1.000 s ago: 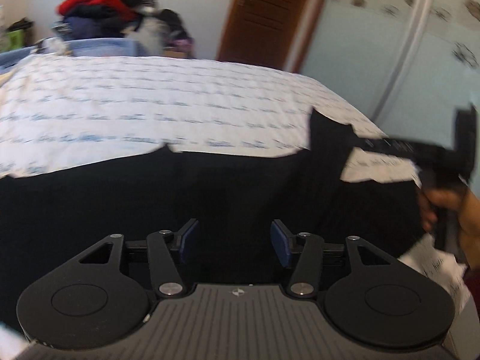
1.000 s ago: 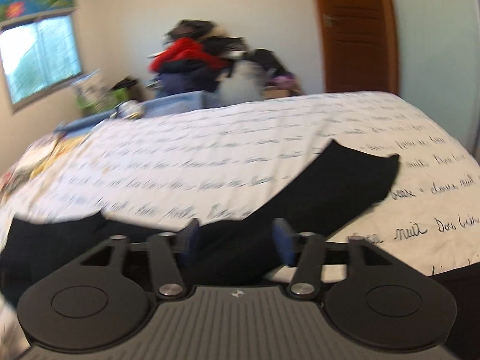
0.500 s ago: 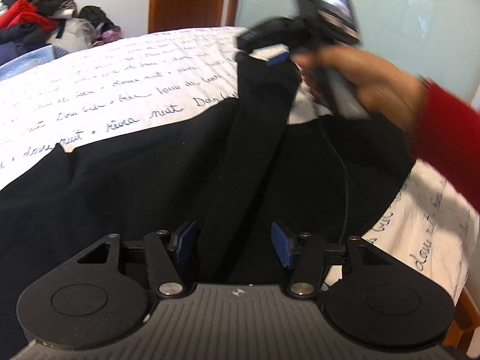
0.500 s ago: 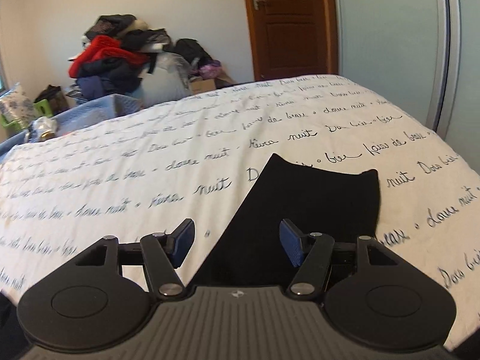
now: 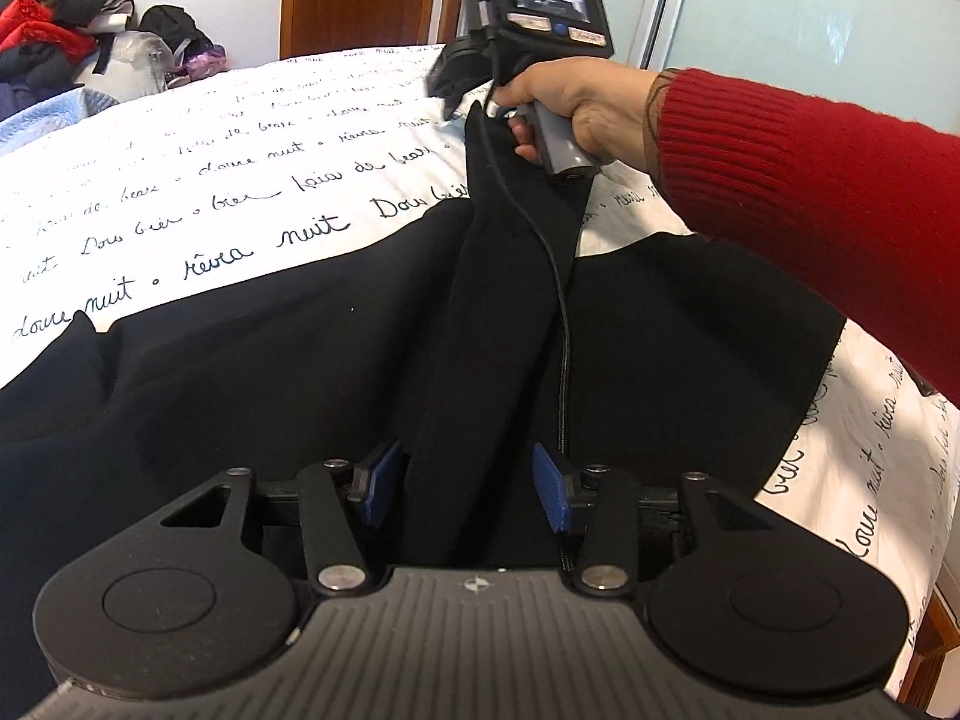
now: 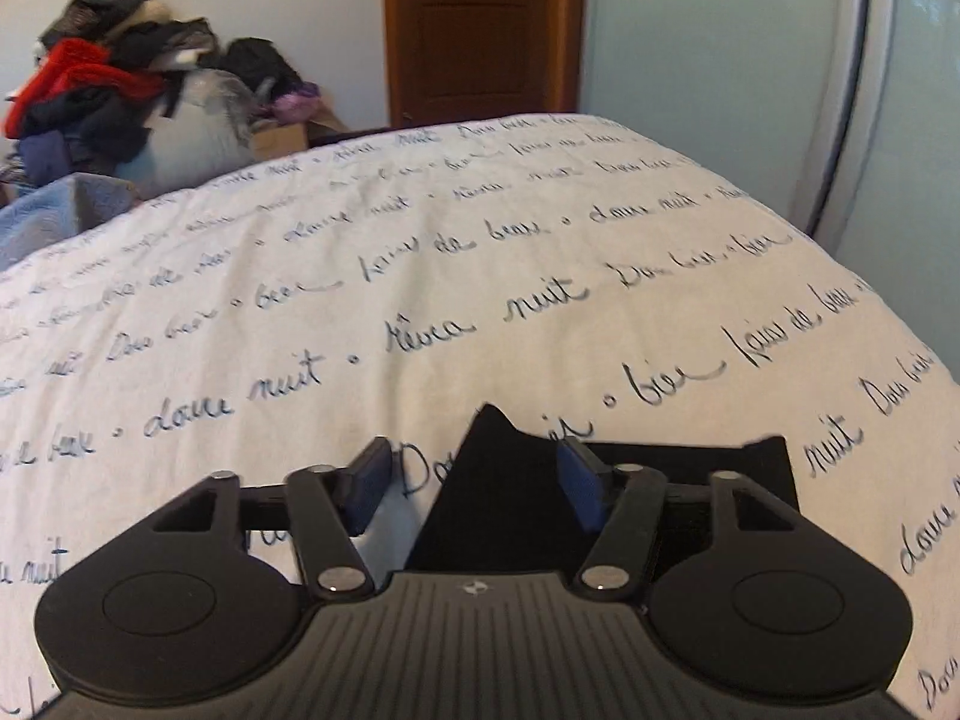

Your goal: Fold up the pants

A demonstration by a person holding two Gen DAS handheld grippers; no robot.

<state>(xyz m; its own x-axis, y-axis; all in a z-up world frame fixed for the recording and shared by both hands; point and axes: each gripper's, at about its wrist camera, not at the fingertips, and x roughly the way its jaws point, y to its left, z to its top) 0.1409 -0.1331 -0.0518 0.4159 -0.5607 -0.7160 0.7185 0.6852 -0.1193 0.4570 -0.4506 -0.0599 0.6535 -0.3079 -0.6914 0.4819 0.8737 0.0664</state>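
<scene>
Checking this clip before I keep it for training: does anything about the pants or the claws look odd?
One thing: the right claw's cable trails down across the lifted pant leg toward the left claw, where a fold might trap it. Otherwise the black pants lie on the bedspread, undamaged; the right claw looks open.

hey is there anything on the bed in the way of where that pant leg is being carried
Nothing visible blocks it. In the right wrist view, the white script-print bedspread ahead of the black pants is bare; the clothes pile sits beyond the bed. The right gripper and left gripper both look open.
</scene>
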